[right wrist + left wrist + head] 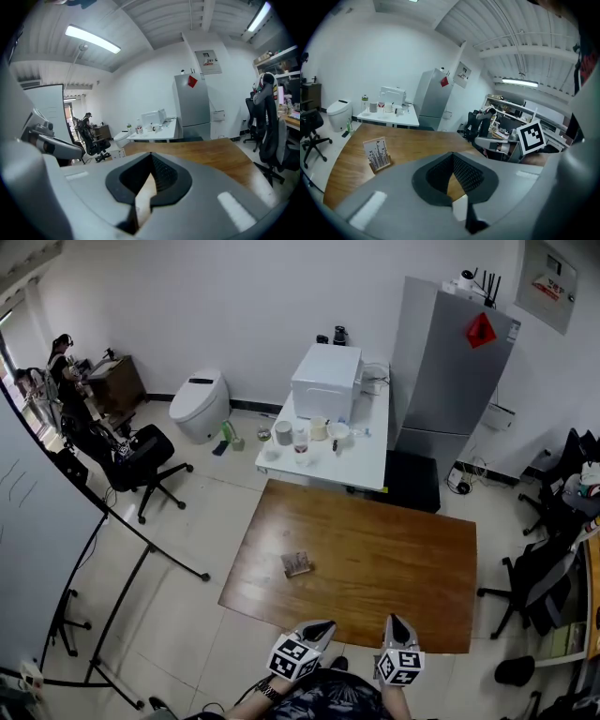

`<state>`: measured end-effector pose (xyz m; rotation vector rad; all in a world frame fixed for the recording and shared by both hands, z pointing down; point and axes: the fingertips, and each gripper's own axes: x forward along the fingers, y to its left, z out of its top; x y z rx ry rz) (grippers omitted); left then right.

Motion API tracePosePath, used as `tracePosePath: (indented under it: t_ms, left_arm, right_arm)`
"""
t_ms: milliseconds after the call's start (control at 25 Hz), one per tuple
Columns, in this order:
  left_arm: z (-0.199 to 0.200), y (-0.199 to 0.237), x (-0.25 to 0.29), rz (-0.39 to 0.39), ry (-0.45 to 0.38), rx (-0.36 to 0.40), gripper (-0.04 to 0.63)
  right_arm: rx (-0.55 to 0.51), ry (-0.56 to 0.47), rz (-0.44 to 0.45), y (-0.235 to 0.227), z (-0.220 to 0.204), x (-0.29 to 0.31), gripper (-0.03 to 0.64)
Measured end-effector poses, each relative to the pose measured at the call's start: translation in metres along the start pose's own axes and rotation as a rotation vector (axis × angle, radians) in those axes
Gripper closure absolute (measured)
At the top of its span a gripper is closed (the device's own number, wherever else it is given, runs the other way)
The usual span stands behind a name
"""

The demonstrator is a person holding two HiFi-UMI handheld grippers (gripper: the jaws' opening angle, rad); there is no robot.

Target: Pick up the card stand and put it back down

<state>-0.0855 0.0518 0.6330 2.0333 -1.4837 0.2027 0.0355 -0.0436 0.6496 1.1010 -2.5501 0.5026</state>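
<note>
Card stand standing on the wooden table, left of centre, well clear of every edge. Not held: lift either yet to come or already over. Left gripper and right gripper pinched closed on nothing, hovering at the near edge. Bare tabletop all round for an approach.

Beyond the far edge of the brown wooden worktop, a white table carries a white box and several cups. A grey refrigerator stands just right of it; a white toilet and a black office chair stand to its left.
</note>
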Motion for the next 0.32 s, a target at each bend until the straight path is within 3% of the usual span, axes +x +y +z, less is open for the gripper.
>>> tracePosePath:
  t_ms: [320]
  left_arm:
    - [-0.008,-0.001,-0.007,-0.039,0.008,0.017,0.597]
  right_arm:
    - [-0.040,0.039,0.082,0.025,-0.005,0.025,0.624]
